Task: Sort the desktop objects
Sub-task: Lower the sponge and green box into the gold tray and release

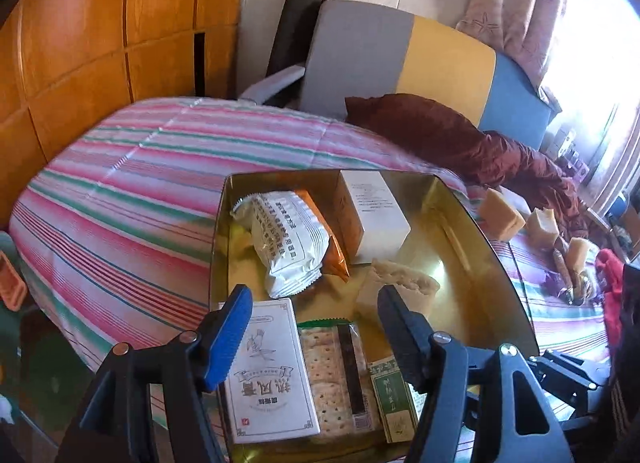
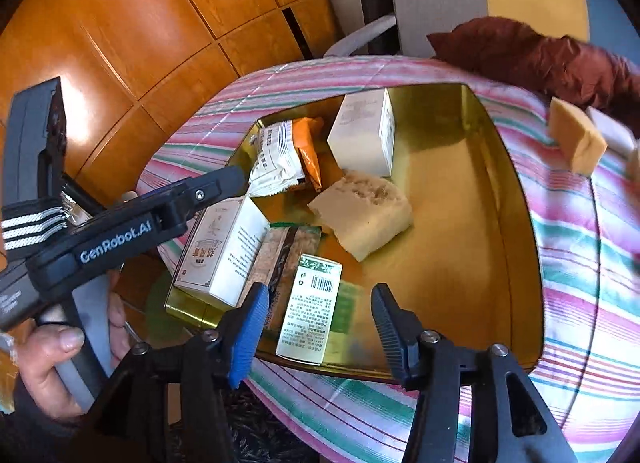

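A gold tin tray (image 1: pixel 472 263) (image 2: pixel 460 223) lies on the striped cloth. In it are a white snack bag (image 1: pixel 288 239) (image 2: pixel 276 159), an orange packet (image 2: pixel 310 147), a tall white box (image 1: pixel 376 219) (image 2: pixel 362 135), a beige sponge (image 1: pixel 400 291) (image 2: pixel 364 215), a flat white box (image 1: pixel 272 375) (image 2: pixel 224 247), a cracker pack (image 1: pixel 336 379) (image 2: pixel 286 259) and a green-white box (image 1: pixel 394 403) (image 2: pixel 310 307). My left gripper (image 1: pixel 312 335) is open and empty above the tray's near end. My right gripper (image 2: pixel 318 327) is open and empty over the green-white box.
Yellow sponge blocks (image 1: pixel 502 215) (image 2: pixel 576 143) lie on the striped cloth (image 1: pixel 120 203) right of the tray, beside a dark red cloth (image 1: pixel 460 139). A wooden cabinet (image 1: pixel 100 23) and a chair (image 1: pixel 380 55) stand behind.
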